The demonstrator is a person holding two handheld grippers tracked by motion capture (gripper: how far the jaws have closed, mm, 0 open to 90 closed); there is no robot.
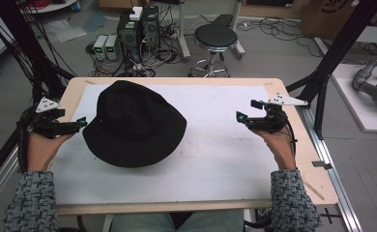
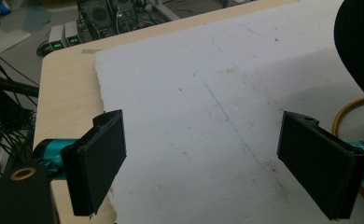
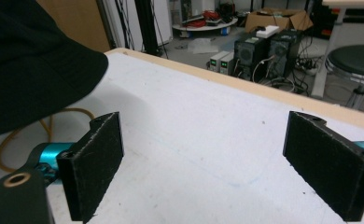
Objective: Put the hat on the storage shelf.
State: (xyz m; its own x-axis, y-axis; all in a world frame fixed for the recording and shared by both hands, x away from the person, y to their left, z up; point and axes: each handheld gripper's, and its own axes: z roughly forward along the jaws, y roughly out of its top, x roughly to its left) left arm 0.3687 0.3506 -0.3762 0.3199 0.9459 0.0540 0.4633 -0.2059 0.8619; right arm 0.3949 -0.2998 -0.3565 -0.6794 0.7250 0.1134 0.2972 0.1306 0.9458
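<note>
Sleeves of grey knit enter the high view from the near edge, one at each side. Left hand holds the left gripper at the left edge of the table, tips pointing inward, just beside the brim of the hat; contact cannot be confirmed. Right hand holds the right gripper near the right edge, well apart from the hat. A white mat covers most of the table. The hat, black and brim down, lies on the mat's left half, nearer the far edge. Beyond the far edge stand a stool and computer boxes among cables.

Left gripper view: the left gripper is released, its jaws spread wide with bare mat between them. The hat appears at the upper right, apart from both jaws. An orange cable loop lies on the mat below the hat. The table's bare wood edge runs along the left.

Right gripper view: the right gripper is released, jaws wide apart over bare mat. The hat occupies the upper left, clear of the jaws. An orange cable curves out from beneath the brim. The stool and boxes stand past the far edge.
</note>
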